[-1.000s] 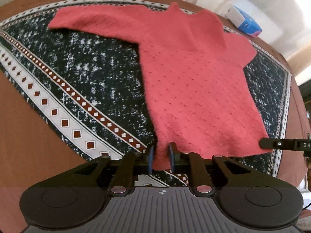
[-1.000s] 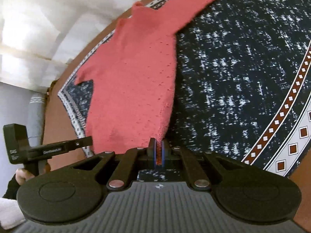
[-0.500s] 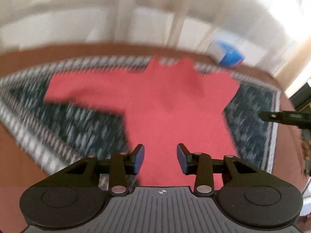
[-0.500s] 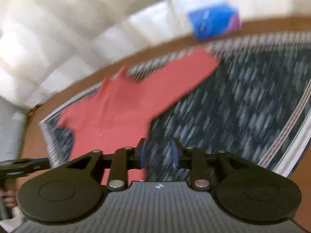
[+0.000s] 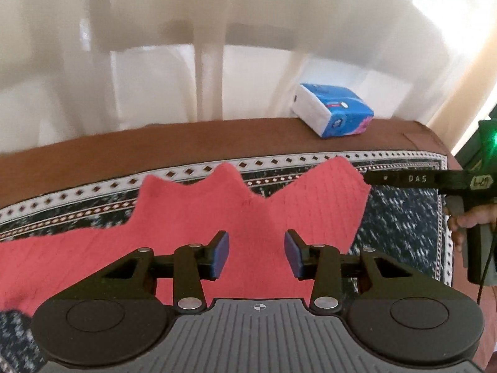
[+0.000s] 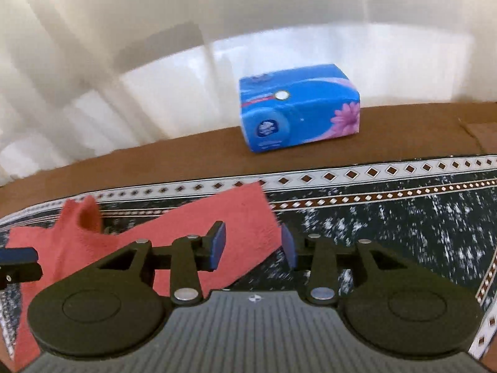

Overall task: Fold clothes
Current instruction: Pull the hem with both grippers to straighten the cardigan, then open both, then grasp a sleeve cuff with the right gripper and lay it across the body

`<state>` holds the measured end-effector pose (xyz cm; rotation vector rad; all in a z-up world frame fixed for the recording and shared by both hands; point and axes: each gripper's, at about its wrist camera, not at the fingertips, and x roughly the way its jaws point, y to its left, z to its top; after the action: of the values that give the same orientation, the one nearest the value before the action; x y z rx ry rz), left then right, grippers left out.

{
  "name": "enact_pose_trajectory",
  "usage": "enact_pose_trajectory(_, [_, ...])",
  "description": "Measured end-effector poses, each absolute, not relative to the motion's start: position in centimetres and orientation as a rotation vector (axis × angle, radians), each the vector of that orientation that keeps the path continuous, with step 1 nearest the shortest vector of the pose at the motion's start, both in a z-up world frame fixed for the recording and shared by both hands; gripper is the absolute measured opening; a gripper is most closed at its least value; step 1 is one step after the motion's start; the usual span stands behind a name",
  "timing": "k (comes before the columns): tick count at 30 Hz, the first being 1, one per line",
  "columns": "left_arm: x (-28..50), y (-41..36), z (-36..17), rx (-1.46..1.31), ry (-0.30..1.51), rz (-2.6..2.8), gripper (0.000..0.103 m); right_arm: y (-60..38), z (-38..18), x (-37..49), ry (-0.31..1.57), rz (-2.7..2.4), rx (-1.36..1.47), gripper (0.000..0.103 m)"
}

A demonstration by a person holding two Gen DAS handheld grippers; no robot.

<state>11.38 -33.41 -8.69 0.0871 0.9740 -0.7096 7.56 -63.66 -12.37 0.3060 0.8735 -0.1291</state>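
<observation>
Both grippers hover with fingers apart and nothing between them: the left gripper (image 5: 254, 256) above the red sweater's (image 5: 192, 217) upper body, the right gripper (image 6: 251, 250) over the tip of one sleeve (image 6: 230, 217); the right's jaws have just been opening. Spread flat on the dark patterned cloth (image 6: 388, 217) over a brown table (image 5: 155, 140), the sweater has its neckline toward 12 o'clock. At about 1 o'clock beyond the sweater, a blue tissue pack (image 6: 298, 108) sits on the table's far edge
</observation>
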Motion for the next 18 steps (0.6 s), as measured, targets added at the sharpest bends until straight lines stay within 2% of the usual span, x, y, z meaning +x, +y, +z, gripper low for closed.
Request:
enact_pose_trajectory(9, [13.4, -35.1, -10.9, 0.114, 1.017, -0.741, 0.055, -64.1, -14.5, 8.7, 0.915, -0.093, 0.351, 0.042])
enact_pose_trajectory(10, [13.6, -35.2, -11.1, 0.111, 1.023, -0.738, 0.055, -64.2, -14.5, 8.7, 0.916, -0.082, 0.365, 0.024])
enact_pose_trajectory(11, [13.7, -35.3, -11.2, 0.11, 1.026, -0.736, 0.055, -64.3, -14.4, 8.6, 0.92, -0.067, 0.392, 0.011])
enact_pose_trajectory(18, [14.0, -35.4, -10.8, 0.085, 1.009, -0.744, 0.055, -64.1, -9.3, 4.5, 0.759, -0.095, 0.427, 0.011])
